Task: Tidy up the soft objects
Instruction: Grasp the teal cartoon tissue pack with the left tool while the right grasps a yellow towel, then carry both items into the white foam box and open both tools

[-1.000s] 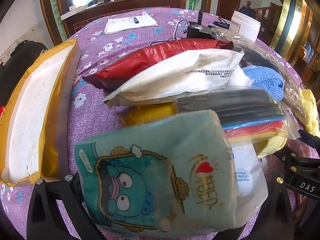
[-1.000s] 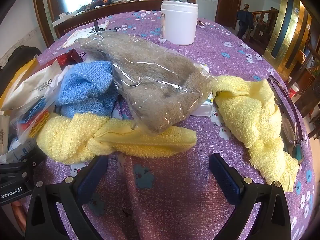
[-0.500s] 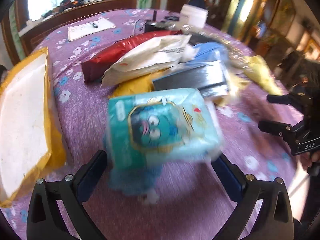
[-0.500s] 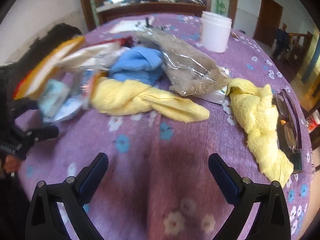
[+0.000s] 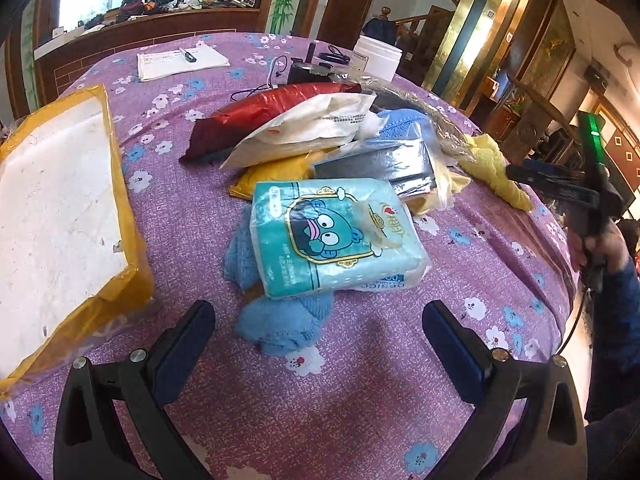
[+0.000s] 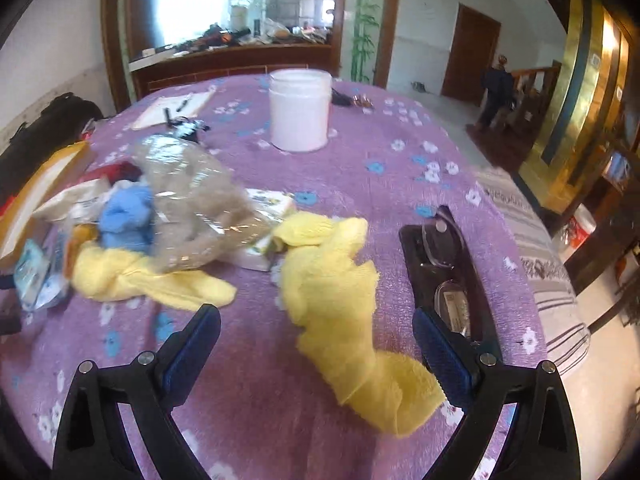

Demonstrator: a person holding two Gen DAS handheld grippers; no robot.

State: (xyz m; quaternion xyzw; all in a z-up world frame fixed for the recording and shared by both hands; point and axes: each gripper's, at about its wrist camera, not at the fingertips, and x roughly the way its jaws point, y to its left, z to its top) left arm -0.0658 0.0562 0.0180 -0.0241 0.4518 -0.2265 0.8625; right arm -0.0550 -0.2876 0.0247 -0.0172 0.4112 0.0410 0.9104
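Both grippers hung spread, holding nothing.
My left gripper (image 5: 318, 344) faced the tissue pack (image 5: 334, 236); my right gripper (image 6: 316, 344) straddled the yellow towel (image 6: 340, 300), probably ready to pinch it.

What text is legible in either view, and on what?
"basic", upside down: white pack under the teal tissue pack.
Red heart and gold characters on the teal tissue pack: too stylised to read.
Fine print on the white pouch: too small.
Label in the glasses case: blurred.
Notepad: no legible writing.
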